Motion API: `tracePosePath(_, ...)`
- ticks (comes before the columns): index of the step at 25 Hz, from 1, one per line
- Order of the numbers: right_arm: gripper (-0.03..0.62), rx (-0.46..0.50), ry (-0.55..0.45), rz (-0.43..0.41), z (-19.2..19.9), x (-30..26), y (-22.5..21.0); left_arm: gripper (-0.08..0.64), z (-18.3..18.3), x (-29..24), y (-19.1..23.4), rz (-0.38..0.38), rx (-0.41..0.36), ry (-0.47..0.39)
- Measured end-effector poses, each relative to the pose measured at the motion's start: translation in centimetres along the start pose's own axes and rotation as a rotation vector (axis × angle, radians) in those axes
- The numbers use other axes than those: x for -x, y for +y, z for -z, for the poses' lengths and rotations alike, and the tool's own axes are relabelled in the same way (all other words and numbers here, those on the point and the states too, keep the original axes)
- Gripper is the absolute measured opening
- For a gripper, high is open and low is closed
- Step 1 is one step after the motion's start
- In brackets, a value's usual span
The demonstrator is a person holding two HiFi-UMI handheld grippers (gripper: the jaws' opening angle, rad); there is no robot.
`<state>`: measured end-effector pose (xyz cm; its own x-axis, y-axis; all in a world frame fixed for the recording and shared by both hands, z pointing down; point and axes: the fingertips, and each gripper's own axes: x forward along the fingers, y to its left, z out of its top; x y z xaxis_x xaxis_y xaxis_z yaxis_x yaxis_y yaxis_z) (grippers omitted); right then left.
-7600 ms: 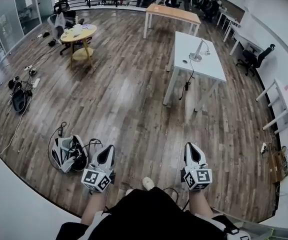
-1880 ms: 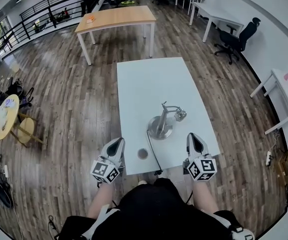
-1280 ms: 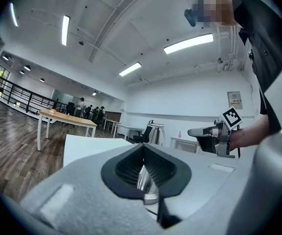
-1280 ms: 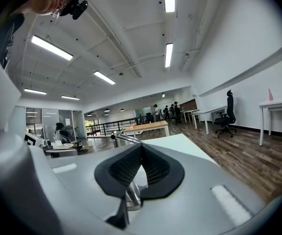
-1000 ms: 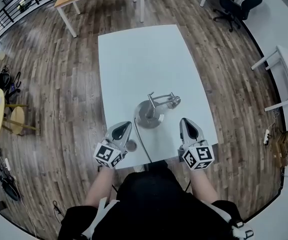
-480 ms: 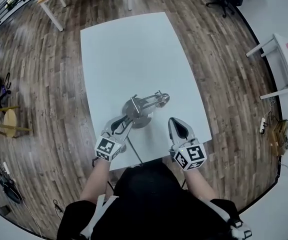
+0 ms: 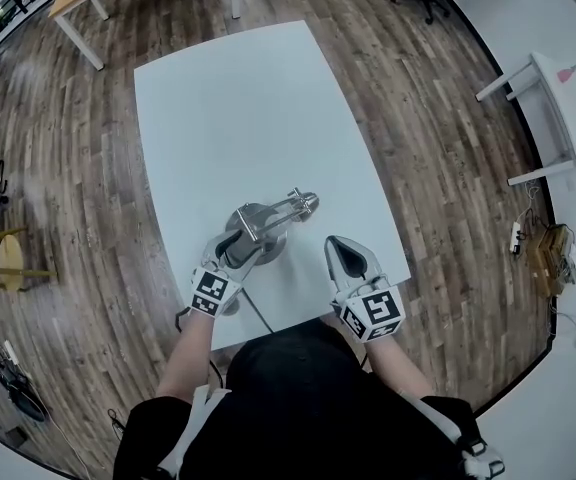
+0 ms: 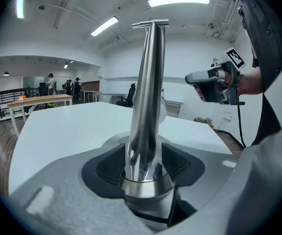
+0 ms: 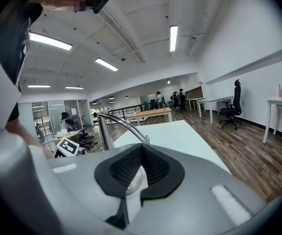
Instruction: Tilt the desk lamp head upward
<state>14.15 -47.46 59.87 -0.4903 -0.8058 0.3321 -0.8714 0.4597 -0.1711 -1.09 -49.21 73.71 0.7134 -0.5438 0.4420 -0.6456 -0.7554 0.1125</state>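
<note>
White surface [image 7: 228, 98] bears desk lamp [image 7: 258, 231] near its front edge; left gripper [image 7: 236, 248] fingers [image 8: 109, 168], lately opening, stand wide astride lamp's post [image 8: 148, 92]; right gripper [image 7: 342, 252] fingers [image 9: 126, 168] closed, empty, just right of lamp.

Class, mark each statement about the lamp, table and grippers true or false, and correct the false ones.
1. The lamp stands on a white table. True.
2. The left gripper is shut beside the lamp's post. False: its jaws have just been opening and stand apart around the post, not pressing it.
3. The right gripper holds the lamp's head. False: it is shut on nothing, clear of the head.
4. A black chair stands on the wooden floor. True.
</note>
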Motion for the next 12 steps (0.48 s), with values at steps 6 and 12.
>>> tracePosePath(6, 0.005, -0.034, 0.025, -0.048, 0.1, -1.1, 0.0, 0.239, 0.8, -0.6, 0.2, 0.006, -0.053, 0.038)
tracePosePath(12, 0.019, -0.211, 0.083, -0.245, 0.9, -2.9, 2.1, 0.239, 0.8, -0.8, -0.2, 0.011, -0.07, 0.041)
